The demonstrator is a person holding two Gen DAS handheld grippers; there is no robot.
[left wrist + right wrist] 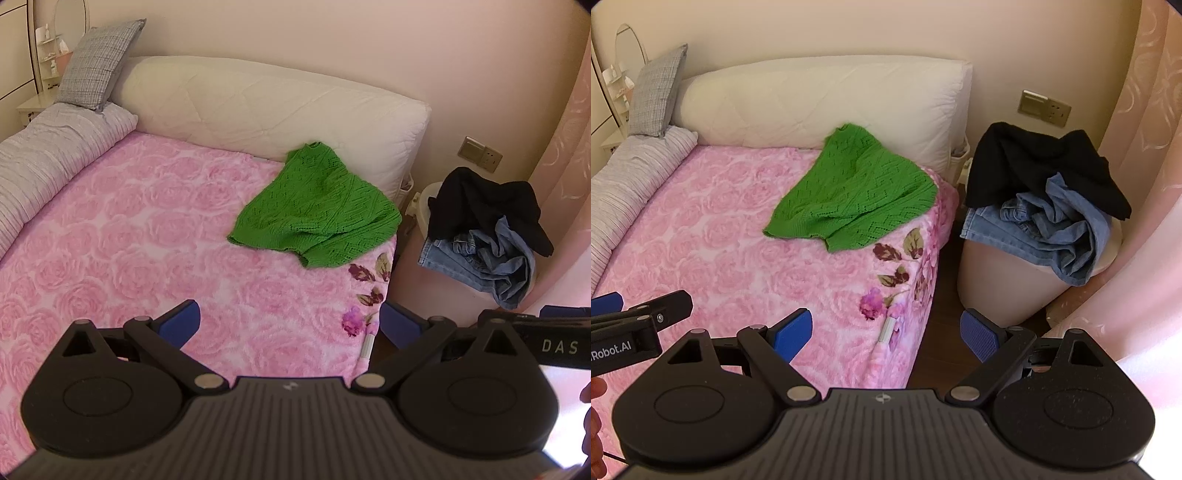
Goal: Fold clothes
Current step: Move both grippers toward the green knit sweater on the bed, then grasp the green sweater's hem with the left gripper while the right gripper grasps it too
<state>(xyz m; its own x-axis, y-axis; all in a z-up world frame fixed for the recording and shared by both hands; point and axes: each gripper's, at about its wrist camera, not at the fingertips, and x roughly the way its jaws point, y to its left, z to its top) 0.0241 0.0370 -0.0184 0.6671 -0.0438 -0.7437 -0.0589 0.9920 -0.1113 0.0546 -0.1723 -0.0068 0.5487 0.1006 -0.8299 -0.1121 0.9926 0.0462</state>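
A green knit sweater (317,206) lies crumpled on the pink rose-patterned bed cover (129,229) near the far right corner, partly leaning on the white headboard cushion. It also shows in the right wrist view (853,192). A black garment (1041,166) and blue jeans (1052,229) hang over a pale bin (993,288) beside the bed. My left gripper (290,323) is open and empty above the near bed edge. My right gripper (886,334) is open and empty, over the bed's right edge, well short of the sweater.
A white padded headboard cushion (266,107) runs along the far side. A grey striped duvet (48,162) and grey pillow (99,66) lie at the left. A wall socket (1043,107) and pink curtain (1145,147) are at the right. Dark floor (942,314) separates bed and bin.
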